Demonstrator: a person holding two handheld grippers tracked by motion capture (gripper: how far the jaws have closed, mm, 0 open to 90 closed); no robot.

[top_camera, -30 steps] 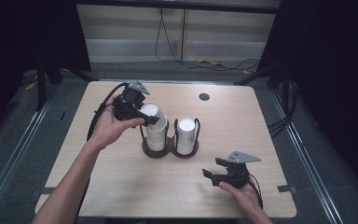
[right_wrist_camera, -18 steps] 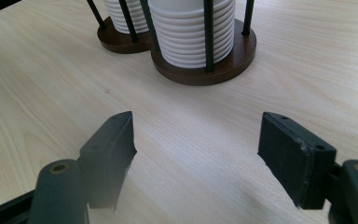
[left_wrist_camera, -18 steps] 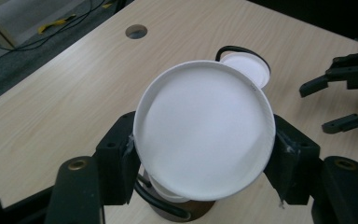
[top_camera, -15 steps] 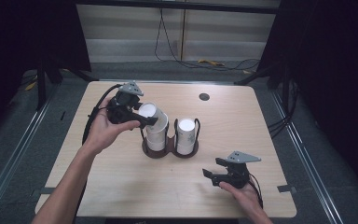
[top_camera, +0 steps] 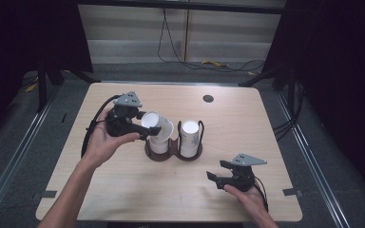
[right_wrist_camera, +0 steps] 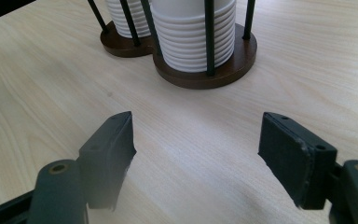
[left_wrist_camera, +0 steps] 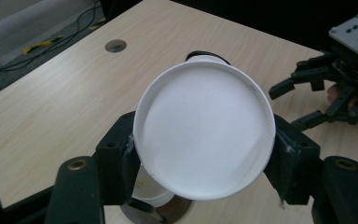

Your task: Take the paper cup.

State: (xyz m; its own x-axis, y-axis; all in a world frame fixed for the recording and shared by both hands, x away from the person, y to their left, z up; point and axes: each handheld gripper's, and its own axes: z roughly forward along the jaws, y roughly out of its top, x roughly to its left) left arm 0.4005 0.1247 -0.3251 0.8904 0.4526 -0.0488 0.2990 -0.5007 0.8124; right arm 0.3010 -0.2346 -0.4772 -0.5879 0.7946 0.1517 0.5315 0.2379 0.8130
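Cup lifted clear of left stack and tipped; right gripper idle.

Against the frames from a second earlier, the left gripper (top_camera: 147, 129) had moved back toward the person's left and rolled, so the white paper cup (top_camera: 156, 126) it clamped, formerly upright on the left stack (top_camera: 160, 143), now lay tilted with its base facing the gripper's camera. Its jaws were closed against the cup's sides (left_wrist_camera: 204, 132). The cup hung just above the left stack in the wooden two-post holder (top_camera: 173, 153), apparently separated from it. The right gripper (top_camera: 217, 171) had not shifted: it rested on the table (top_camera: 123, 190) near the front edge, jaws wide apart, holding nothing. Judgement: extraction appeared complete; placement remained.
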